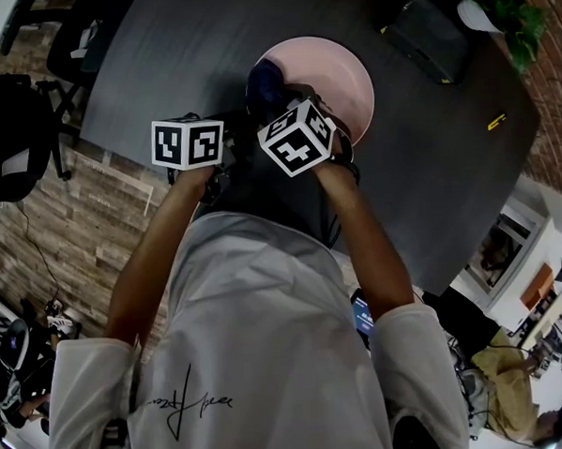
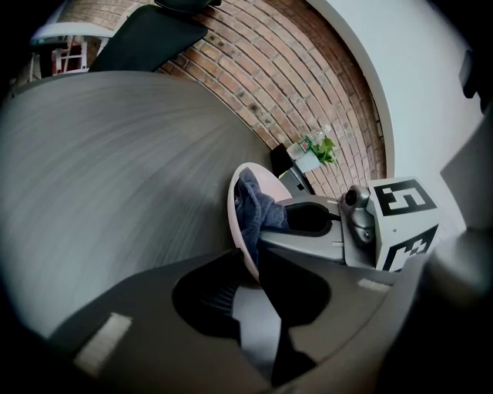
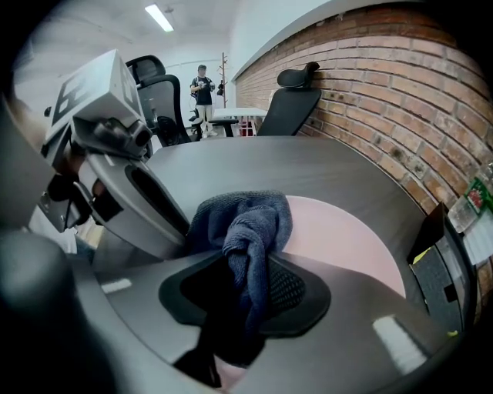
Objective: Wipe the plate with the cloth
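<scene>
A pink plate [image 1: 334, 75] lies on the dark table [image 1: 206, 54] just ahead of both grippers. In the left gripper view the plate [image 2: 240, 202] stands edge-on, and my left gripper [image 2: 252, 286] is shut on its near rim. A dark blue cloth [image 3: 250, 223] is bunched over the near left part of the plate [image 3: 343, 238]. My right gripper [image 3: 248, 296] is shut on this cloth, a twisted fold of which hangs between the jaws. In the head view the cloth [image 1: 264, 82] shows just beyond the right gripper's marker cube [image 1: 297, 136].
A black box [image 1: 431, 35] and a potted plant [image 1: 512, 8] stand at the table's far right, with a small yellow object [image 1: 496, 120] near the right edge. Office chairs [image 1: 75, 51] sit off the left edge. A person [image 3: 202, 85] stands far back.
</scene>
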Tool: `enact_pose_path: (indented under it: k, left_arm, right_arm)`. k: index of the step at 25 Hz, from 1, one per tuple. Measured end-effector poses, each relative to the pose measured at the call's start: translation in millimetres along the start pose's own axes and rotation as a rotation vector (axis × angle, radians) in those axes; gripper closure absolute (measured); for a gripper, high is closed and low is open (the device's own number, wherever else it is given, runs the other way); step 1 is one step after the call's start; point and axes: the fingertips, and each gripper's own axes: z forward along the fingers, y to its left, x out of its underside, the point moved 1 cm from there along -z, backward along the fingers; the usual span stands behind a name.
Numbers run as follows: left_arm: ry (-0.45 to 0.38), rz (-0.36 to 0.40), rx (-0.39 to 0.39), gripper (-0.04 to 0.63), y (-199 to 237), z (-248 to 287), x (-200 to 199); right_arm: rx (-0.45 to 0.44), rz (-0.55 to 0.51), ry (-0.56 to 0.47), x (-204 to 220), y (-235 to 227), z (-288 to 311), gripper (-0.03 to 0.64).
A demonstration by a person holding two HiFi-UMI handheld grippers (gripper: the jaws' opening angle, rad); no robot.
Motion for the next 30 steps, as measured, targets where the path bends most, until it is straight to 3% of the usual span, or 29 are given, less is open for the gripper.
enact_pose_path:
  k: [18,30]
  left_arm:
    - [-0.030,-0.032,0.000,0.509,1,0,-2]
    - [-0.038,-0.035,-0.002,0.511,0,-1,-1]
  right_arm:
    - [-0.038,-0.069,0.043,18,16,-11,0.482]
    - [-0.114,-0.124,0.058,35,28,-23,0.482]
